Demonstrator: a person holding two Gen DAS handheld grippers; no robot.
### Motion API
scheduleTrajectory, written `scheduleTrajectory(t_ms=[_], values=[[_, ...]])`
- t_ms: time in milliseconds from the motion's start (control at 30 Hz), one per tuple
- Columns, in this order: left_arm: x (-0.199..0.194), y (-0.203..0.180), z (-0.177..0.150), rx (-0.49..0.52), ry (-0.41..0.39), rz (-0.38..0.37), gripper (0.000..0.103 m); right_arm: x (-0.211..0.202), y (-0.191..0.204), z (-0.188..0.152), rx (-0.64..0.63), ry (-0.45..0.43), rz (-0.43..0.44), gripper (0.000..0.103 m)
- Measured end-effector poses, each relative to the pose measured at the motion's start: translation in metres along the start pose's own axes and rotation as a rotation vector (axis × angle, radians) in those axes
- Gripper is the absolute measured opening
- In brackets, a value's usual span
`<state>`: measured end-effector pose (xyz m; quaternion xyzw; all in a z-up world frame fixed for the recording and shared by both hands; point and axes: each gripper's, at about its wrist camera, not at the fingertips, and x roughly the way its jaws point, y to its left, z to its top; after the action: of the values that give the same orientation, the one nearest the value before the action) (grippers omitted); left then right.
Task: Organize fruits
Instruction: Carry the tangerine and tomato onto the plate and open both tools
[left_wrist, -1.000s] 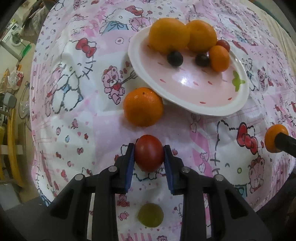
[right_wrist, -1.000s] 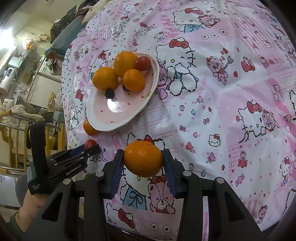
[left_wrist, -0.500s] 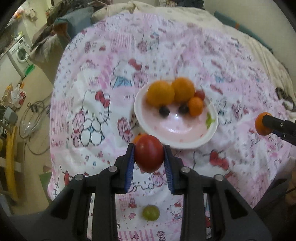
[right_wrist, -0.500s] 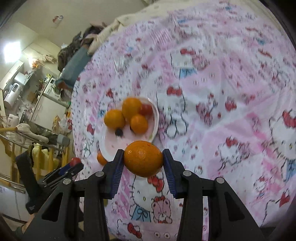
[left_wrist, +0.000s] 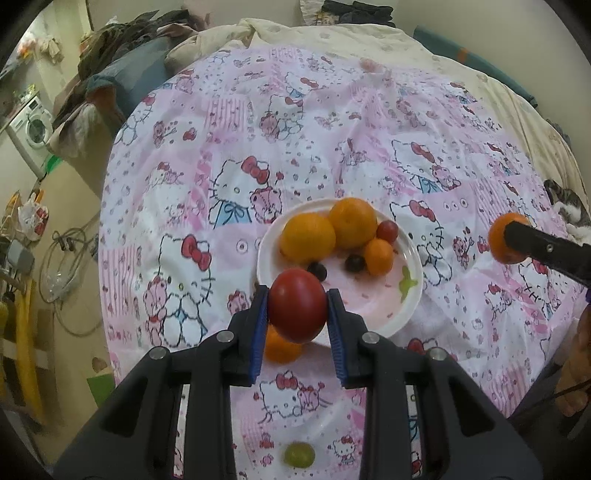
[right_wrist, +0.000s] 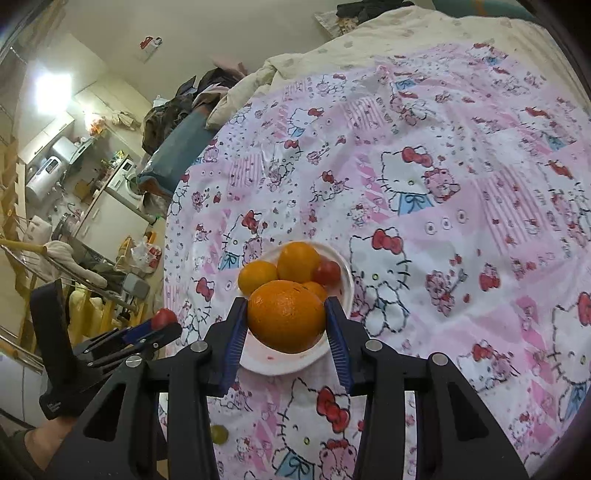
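With my left hand-held gripper (left_wrist: 297, 308) clamped on a round red tomato (left_wrist: 297, 304) and my right hand-held gripper (right_wrist: 286, 319) clamped on a round orange mandarin (right_wrist: 286, 315), both raised above the white, pink-centred plate (left_wrist: 402, 310), I judge the next move is lowering each onto bare plate.

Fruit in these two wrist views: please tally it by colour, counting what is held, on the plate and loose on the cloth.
Orange: 5: right gripper's orange, three on the plate (), one loose.
Red: 2: left gripper's tomato, one on plate.
Dark: 2.
Green: 1 grape.
Total: 10
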<state>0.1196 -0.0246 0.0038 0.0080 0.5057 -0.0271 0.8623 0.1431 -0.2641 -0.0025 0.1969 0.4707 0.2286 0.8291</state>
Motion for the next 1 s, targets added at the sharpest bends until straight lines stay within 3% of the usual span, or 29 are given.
scheduleTrajectory(t_ms=[267,400,667,1000], values=[[0.040,-0.013,0.010,0.056,0.071,-0.002,0.026,0.052,-0.011,0.003,0.102,0.136,0.085,0.044],[0.061,-0.011,0.005,0.054,0.108,-0.011,0.026,0.080,-0.013,-0.006,0.127,0.202,0.073,0.044],[0.084,-0.008,0.001,0.067,0.147,0.005,0.027,0.112,-0.019,-0.017,0.163,0.280,0.060,0.045],[0.099,-0.001,0.003,0.020,0.170,-0.012,0.027,0.127,-0.030,-0.025,0.189,0.309,0.053,0.046]])
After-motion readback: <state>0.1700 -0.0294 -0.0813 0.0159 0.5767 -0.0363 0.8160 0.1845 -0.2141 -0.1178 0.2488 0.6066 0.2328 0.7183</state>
